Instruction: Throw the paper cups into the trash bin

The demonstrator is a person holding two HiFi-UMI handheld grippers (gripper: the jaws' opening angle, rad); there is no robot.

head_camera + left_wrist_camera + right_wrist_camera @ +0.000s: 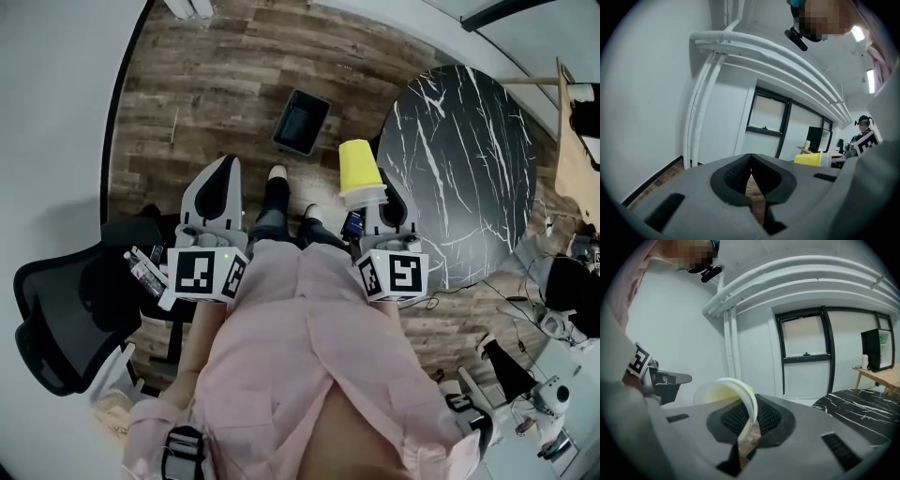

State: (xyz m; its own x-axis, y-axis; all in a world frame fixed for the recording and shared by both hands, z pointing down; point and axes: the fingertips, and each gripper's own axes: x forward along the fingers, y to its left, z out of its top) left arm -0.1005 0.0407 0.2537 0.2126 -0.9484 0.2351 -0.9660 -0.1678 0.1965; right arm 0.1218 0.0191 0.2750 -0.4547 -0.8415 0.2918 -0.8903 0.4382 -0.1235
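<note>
Wood floor [206, 84] under yellow cup [358, 169], rim clamped in right tool [382, 199]; left tool [225, 169] closed.

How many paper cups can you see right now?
1. A yellow cup, its rim pinched in the right gripper, is held beside the table. The bin's dark inside may hide more.

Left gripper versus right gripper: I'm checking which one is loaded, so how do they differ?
The right gripper is shut on the rim of the yellow paper cup; the left gripper is shut on nothing. The right gripper is beside the marble table; the left gripper is beside the black chair. Both point toward the trash bin.
</note>
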